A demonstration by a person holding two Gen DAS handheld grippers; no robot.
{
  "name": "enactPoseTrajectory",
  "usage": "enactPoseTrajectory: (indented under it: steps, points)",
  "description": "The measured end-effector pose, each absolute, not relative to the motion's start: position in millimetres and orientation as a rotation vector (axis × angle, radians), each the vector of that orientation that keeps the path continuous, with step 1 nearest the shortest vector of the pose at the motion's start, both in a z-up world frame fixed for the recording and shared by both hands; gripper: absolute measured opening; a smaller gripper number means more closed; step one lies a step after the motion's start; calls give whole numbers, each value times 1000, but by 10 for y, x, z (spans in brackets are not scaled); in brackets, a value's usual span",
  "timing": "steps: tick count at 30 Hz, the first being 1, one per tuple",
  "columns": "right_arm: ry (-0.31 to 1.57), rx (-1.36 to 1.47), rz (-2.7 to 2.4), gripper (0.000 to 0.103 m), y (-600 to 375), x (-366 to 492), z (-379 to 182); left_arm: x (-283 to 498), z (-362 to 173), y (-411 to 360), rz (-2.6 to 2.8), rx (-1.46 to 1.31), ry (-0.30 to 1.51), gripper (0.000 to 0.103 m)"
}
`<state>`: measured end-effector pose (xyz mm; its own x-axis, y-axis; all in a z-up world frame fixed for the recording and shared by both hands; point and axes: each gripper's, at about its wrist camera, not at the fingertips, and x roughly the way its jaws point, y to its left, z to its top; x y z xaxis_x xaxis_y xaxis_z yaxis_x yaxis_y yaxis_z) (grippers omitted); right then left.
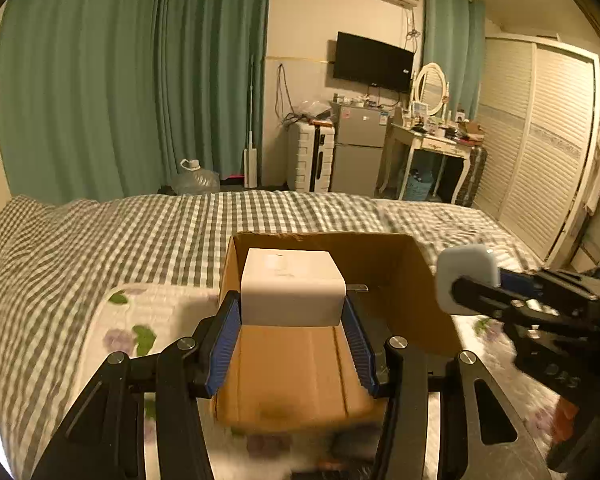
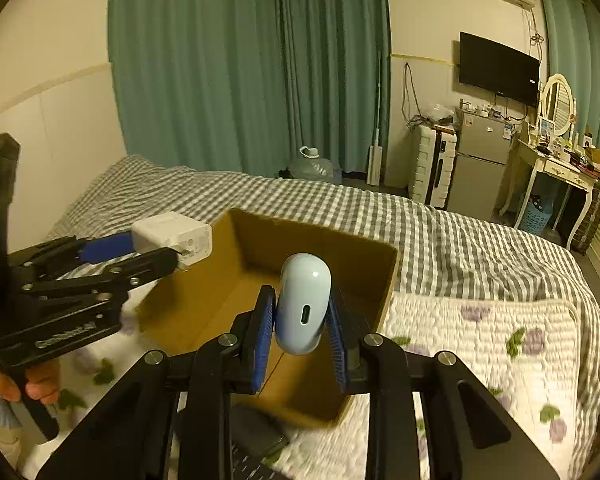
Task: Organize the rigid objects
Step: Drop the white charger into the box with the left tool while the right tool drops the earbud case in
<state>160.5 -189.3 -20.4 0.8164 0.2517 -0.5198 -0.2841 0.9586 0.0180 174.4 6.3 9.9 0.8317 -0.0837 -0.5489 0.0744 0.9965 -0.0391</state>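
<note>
Two hand-held grippers hover over an open cardboard box on a bed — each carrying one small item. The left gripper is clamped on a white charger, its blue pads pressed against the charger's two sides; a metal prong juts from the charger's right side. From the left wrist view the charger sits above the box's near half, held clear of the floor. The right gripper is clamped on a pale blue case, rounded and upright, with its port facing the camera; the blue pads press on both flanks. The case hangs over the box's interior, near the closer wall.

Seen from the right wrist view, the left gripper reaches in from the left and the charger rides at the box's left rim. In the left wrist view the right gripper enters from the right, the case beside the box's right wall.

The box rests on a floral quilt laid over a checked blanket. A dark object lies on the quilt just in front of the box. Green curtains, a TV and a small fridge fill the background.
</note>
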Motion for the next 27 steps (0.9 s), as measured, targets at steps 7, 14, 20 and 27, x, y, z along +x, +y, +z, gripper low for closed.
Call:
enactPoseTrajectory:
  steps: [7,14,20,27]
  points:
    - [600,-55,272,25,-1915,2092,-518,2142,-313,133,-72,-17,635,52]
    - [604,-25,286,25,-1926,2208,-640,2204,-395,122,-63,17,628,54]
    - [571,-39,282,25,-1924,2120,-538,2097,-341,128,-64,-1,644,54]
    - [507,-36,288,65,-2016,1622,-214,1614,11,94,-49,-28,607,61]
